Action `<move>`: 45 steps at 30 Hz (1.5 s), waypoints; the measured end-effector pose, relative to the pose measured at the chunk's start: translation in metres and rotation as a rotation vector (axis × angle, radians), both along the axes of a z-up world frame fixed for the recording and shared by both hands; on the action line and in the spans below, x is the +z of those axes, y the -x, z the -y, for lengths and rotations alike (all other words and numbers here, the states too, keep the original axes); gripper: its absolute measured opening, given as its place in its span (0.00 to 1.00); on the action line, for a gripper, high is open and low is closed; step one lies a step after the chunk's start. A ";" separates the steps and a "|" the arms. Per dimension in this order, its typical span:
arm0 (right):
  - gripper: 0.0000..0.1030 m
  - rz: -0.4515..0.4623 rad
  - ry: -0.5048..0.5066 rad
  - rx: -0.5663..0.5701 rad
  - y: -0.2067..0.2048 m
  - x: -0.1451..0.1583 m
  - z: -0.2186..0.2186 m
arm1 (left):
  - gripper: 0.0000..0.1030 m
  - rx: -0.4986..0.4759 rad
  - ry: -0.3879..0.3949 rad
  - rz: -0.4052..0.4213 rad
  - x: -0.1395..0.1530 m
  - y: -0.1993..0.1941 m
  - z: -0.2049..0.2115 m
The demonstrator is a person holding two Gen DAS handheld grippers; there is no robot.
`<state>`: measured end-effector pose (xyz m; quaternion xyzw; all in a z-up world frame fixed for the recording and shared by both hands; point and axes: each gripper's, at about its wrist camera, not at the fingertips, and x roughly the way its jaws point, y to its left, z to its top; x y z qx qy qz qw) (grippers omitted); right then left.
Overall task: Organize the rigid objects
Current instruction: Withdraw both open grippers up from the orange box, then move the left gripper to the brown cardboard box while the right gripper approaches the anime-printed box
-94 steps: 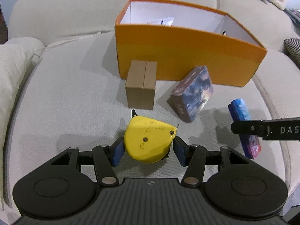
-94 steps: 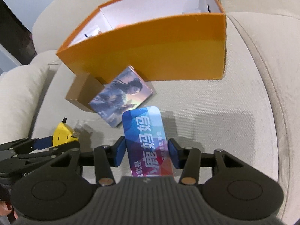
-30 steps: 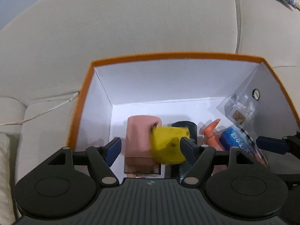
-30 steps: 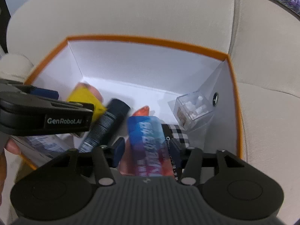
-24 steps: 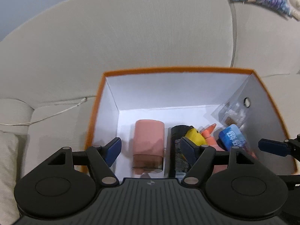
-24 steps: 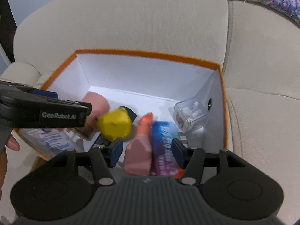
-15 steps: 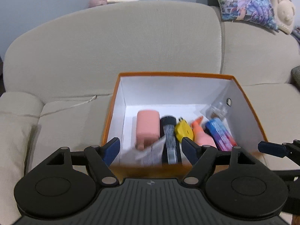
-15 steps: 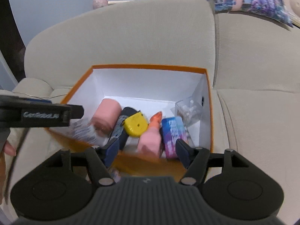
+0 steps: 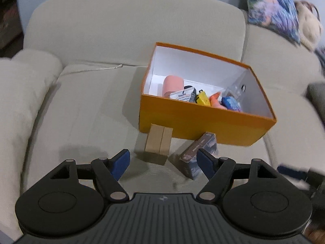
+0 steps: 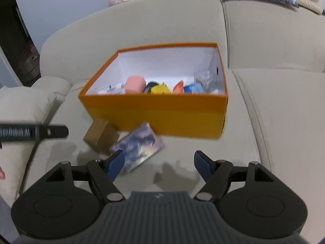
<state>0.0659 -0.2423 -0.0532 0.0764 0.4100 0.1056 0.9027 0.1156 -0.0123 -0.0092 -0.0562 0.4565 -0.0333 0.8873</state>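
Observation:
An orange box (image 9: 203, 122) (image 10: 158, 113) stands on the sofa seat. It holds a pink cylinder (image 9: 172, 84), a yellow tape measure (image 9: 203, 98) (image 10: 160, 89), a blue pack (image 9: 230, 102) (image 10: 194, 87) and other items. A brown cardboard box (image 9: 158, 142) (image 10: 100, 135) and a dark picture box (image 9: 199, 154) (image 10: 140, 146) lie on the seat in front of it. My left gripper (image 9: 164, 162) is open and empty above them. My right gripper (image 10: 160, 164) is open and empty, near the picture box.
The beige sofa has an armrest cushion (image 9: 18, 93) on the left and a backrest (image 9: 132, 24) behind the box. A patterned pillow (image 9: 272, 8) lies at the back right. The left gripper shows at the left edge of the right wrist view (image 10: 32, 133).
Both grippers have let go of the tape measure and the blue pack, which now lie in the orange box. Both have pulled back and up, away from the box.

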 end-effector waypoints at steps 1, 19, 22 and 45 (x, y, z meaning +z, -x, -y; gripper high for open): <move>0.74 -0.002 0.002 0.002 0.003 -0.001 -0.001 | 0.85 0.007 0.004 0.005 0.002 0.001 -0.001; 0.78 -0.020 -0.092 -0.140 0.034 -0.016 0.036 | 0.85 0.022 -0.060 -0.023 -0.026 0.001 0.007; 0.78 -0.020 -0.114 -0.157 0.032 -0.016 0.039 | 0.85 0.009 -0.069 -0.023 -0.030 -0.001 0.010; 0.85 -0.035 -0.171 -0.188 0.024 -0.023 0.049 | 0.85 -0.003 -0.052 -0.079 -0.065 -0.035 0.012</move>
